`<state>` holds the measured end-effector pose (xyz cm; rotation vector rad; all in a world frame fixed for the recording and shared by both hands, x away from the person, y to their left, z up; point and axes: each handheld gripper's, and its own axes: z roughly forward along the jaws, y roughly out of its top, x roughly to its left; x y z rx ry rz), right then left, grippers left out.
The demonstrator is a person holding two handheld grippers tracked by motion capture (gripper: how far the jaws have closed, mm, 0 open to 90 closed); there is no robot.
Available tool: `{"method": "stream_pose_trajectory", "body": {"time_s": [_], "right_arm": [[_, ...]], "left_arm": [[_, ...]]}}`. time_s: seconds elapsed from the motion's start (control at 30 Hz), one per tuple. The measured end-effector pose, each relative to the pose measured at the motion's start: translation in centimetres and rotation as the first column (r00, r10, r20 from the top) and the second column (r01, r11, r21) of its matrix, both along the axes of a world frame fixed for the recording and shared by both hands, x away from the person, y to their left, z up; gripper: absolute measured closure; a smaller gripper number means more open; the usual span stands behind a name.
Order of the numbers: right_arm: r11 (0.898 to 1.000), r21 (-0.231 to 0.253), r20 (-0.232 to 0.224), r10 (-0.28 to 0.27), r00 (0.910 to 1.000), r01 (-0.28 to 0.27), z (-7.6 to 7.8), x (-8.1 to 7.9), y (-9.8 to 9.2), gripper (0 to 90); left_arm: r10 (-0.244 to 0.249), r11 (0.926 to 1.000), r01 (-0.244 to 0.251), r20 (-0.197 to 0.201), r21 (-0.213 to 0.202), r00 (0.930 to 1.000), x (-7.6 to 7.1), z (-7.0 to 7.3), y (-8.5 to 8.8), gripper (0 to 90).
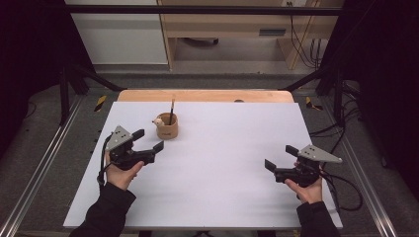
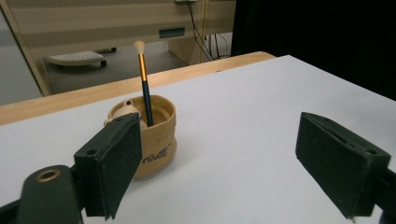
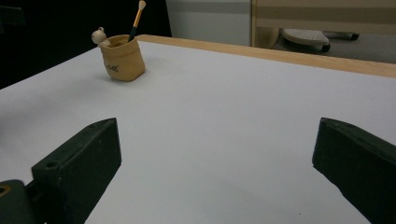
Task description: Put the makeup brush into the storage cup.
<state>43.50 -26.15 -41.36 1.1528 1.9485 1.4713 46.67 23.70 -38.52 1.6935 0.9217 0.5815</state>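
- On the far-left part of the white-topped bench [image 1: 212, 163] stands a small tan, bag-shaped pot with dark lettering on its side [image 1: 167, 127], upright, with a little cream animal figure [image 1: 158, 121] perched at its rim.
- In the pot stands a slim brush with a dark lower handle, a gold band and a pale tuft on top [image 2: 142, 77], leaning slightly against the inner wall.
- My read on handling: the brush looks very light and stiff, with a thin, smooth shaft that could slip or swivel between flat pads; the tuft is the soft, delicate end, so the exposed shaft above the rim is the place to pinch.
- The pot looks light too and may tip or slide if the brush drags on its wall; its sides are wrinkled like a bag, though I can't tell whether they are soft or rigid.
- Just beside the pot, on its near-left side, hovers the left gripper [image 1: 148, 140], jaws spread wide and holding nothing; in the left gripper view one jaw overlaps the pot's left side, and contact can't be judged.
- The left hand [image 1: 123, 170] cradles it from beneath, forearm angled in from the bottom edge.
- Well apart, at the near right, the right gripper [image 1: 281, 157] also gapes wide and empty, its right hand [image 1: 309, 187] low, jaws pointing across the bench toward the pot.
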Motion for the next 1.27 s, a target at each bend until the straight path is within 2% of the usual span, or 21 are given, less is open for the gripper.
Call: {"method": "stream_pose_trajectory", "body": {"time_s": [0.2, 0.67, 1.03, 1.27], "right_arm": [[1.000, 0.001, -0.003, 0.001, 1.0000, -0.001, 0.0, 0.0, 0.0, 1.7], [1.000, 0.001, -0.002, 0.000, 1.0000, 0.000, 0.0, 0.0, 0.0, 1.7], [1.000, 0.006, 0.003, -0.001, 1.0000, 0.001, 0.1, -0.1, -0.2, 1.7], [1.000, 0.008, 0.002, -0.002, 1.0000, 0.001, 0.1, -0.2, -0.2, 1.7]], "left_arm": [[0.017, 0.9998, -0.017, -0.006, 0.006, 0.9998, -0.7, -0.4, 0.7, 11.9], [0.012, 0.9999, -0.012, -0.012, 0.002, 0.9999, -1.9, -1.8, 2.2, 8.5], [0.010, 0.9998, -0.010, -0.023, 0.018, 0.9997, -2.4, -2.8, 3.2, 7.1], [0.019, 0.9995, -0.019, -0.016, 0.025, 0.9997, -2.6, -3.1, 3.7, 7.1]]}}
